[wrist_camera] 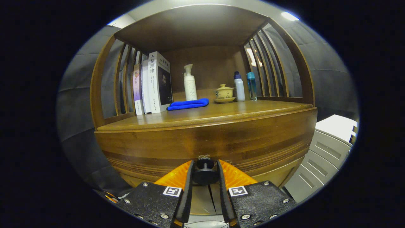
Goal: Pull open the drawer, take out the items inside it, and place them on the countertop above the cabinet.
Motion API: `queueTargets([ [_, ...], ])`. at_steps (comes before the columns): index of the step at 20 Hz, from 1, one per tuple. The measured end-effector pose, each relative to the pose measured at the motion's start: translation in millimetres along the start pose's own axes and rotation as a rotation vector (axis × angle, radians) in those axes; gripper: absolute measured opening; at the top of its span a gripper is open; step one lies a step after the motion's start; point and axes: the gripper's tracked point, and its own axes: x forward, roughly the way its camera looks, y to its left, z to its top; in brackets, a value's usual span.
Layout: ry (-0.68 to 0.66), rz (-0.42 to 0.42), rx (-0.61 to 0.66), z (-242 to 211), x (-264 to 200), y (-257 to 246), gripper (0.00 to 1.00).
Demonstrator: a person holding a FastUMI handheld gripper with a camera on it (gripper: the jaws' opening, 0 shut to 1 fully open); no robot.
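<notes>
hand-held gripper: two finger mounts, black speckled plates, one per side. Each plate carries a small square black-and-white fiducial tag near its inner top corner. Round silver screw heads along plate edges and corners. Fingers have ribbed, grooved faces and thin dark inner strips running lengthwise. Build looks symmetric left to right.

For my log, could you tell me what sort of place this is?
Likely a mock home study corner: a wooden cabinet with books, a pump bottle and a lidded teacup. The gripper fingers clasp the drawer knob.
</notes>
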Motion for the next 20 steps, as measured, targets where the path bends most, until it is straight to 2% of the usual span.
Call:
queueTargets([
  [6, -0.002, -0.001, -0.036, -2, -1, -1, 0.28],
  [11, 0.013, 0.006, 0.001, -4, -15, -2, 0.28],
  [20, 0.016, 0.019, -0.024, -12, -70, -5, 0.28],
])
